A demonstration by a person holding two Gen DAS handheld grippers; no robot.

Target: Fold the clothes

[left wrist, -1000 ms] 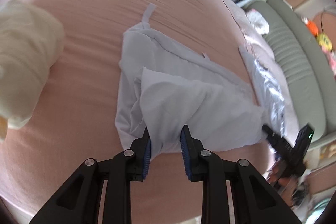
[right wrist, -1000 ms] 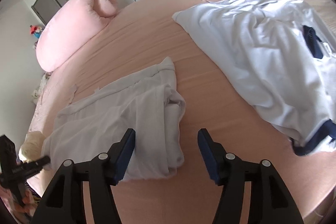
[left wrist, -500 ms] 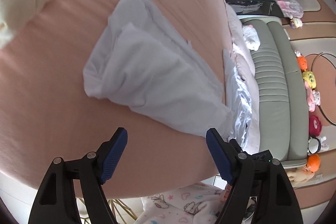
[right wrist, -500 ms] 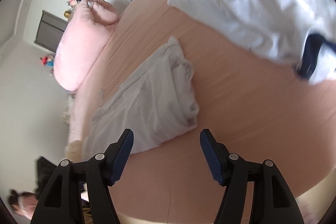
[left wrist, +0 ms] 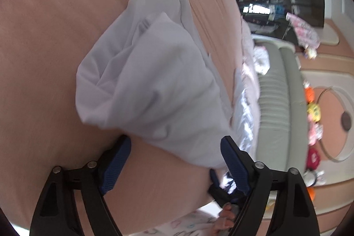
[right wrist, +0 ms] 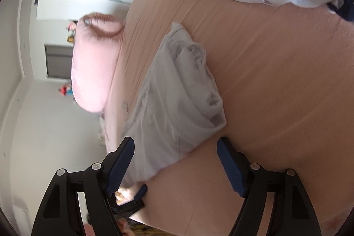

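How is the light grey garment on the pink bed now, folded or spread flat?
Folded: the light grey garment lies doubled in loose, rumpled layers on the pink bed.

Soft daylight, motion blur, fisheye warp

1. L gripper (left wrist: 174,147): jaws wide apart, just been opening, nothing pinched btwn the blue pads (left wrist: 115,163), aimed downward
2. R gripper (right wrist: 176,149): jaws also wide, just been opening, nothing gripped, angled down too
3. Person's fingers (left wrist: 225,217) visible low in L view, behind the L gripper's right jaw
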